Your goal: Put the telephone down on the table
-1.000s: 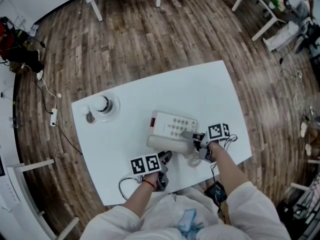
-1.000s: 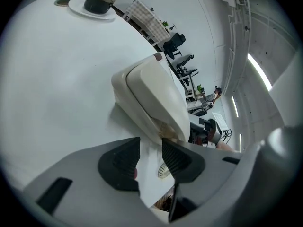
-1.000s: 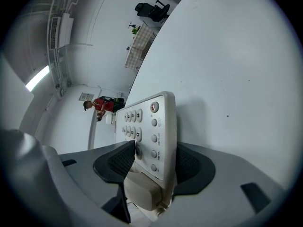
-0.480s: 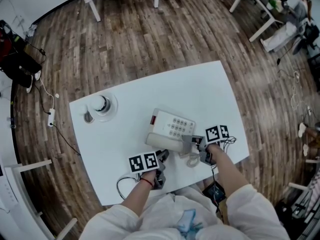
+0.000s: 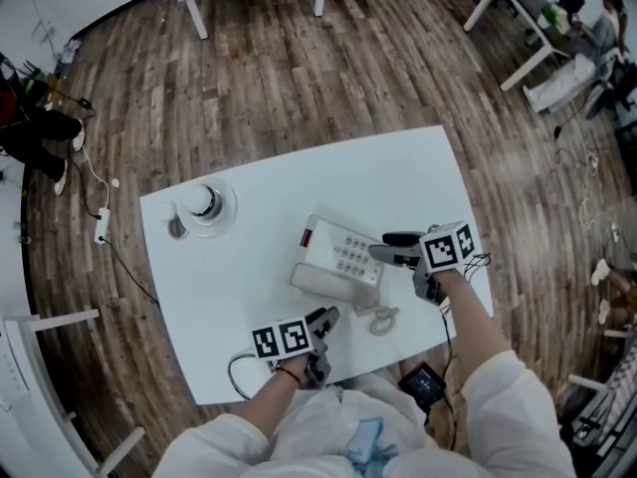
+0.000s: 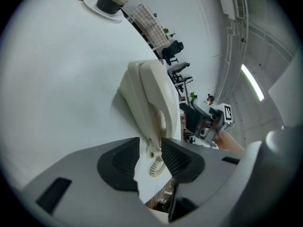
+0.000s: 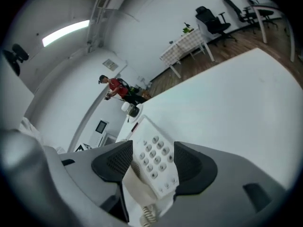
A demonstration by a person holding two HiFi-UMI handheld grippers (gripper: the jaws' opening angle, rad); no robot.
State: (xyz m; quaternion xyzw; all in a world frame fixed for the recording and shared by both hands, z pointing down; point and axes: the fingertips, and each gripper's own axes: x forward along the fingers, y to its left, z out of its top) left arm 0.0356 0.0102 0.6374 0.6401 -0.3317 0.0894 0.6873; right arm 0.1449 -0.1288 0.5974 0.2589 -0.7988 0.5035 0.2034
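I find no word, brand or numeral that can be read in any view. The marker cube point(image 5: 282, 339) on my left gripper point(image 5: 327, 317) shows black-and-white square code patterns on its upward faces, with no letters. The second marker cube point(image 5: 448, 247), on my right gripper point(image 5: 382, 245), shows patterns of the same kind. The telephone point(image 5: 336, 257) on the desk point(image 5: 249, 267) has a keypad point(image 7: 154, 157) of grey keys, and any print on them is too small to make out. A red strip point(image 5: 308, 239) at one corner of the telephone bears no legible print. A small dark wall panel point(image 7: 101, 126) shows nothing readable.
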